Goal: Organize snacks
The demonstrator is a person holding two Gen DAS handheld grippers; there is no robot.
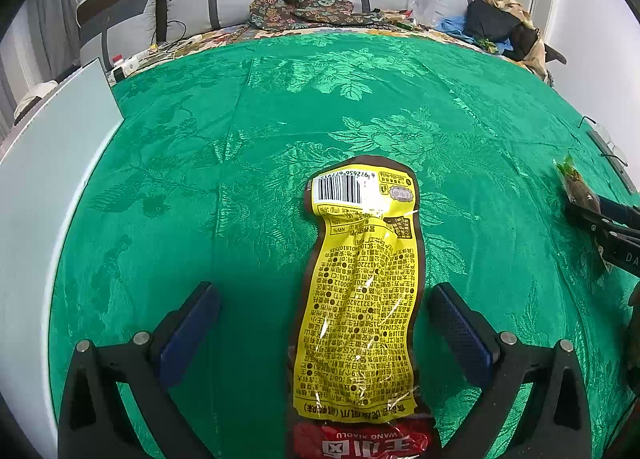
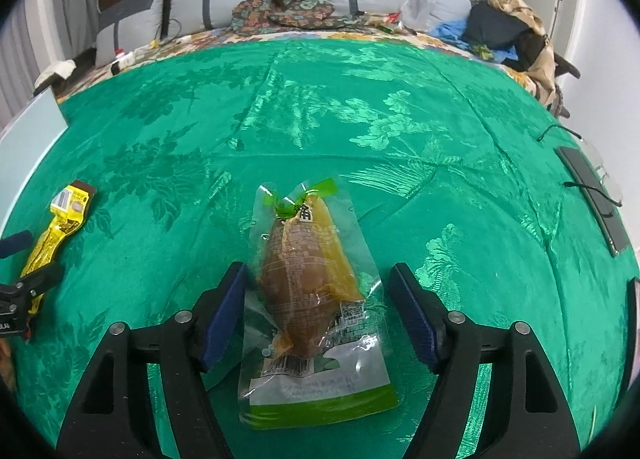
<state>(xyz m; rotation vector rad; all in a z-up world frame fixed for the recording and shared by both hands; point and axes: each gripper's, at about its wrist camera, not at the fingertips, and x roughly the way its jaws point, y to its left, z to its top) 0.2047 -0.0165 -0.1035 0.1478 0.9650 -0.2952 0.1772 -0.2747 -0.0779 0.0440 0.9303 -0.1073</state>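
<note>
A long yellow snack packet [image 1: 360, 299] with a barcode lies on the green tablecloth [image 1: 280, 119], back side up, between the jaws of my left gripper [image 1: 326, 293], which is open around it without touching. It also shows in the right wrist view [image 2: 60, 223] at the far left. A clear packet with a brown snack and green trim [image 2: 312, 299] lies between the jaws of my right gripper [image 2: 318, 271], which is open. The left pad sits close to the packet's edge. That packet and the right gripper show in the left wrist view [image 1: 576, 187] at the right edge.
A white board [image 1: 48, 179] stands at the table's left edge. A dark flat device with cables [image 2: 592, 195] lies at the right edge. Behind the table a sofa holds cushions, patterned cloth [image 1: 304, 7], a plastic bag and clothes.
</note>
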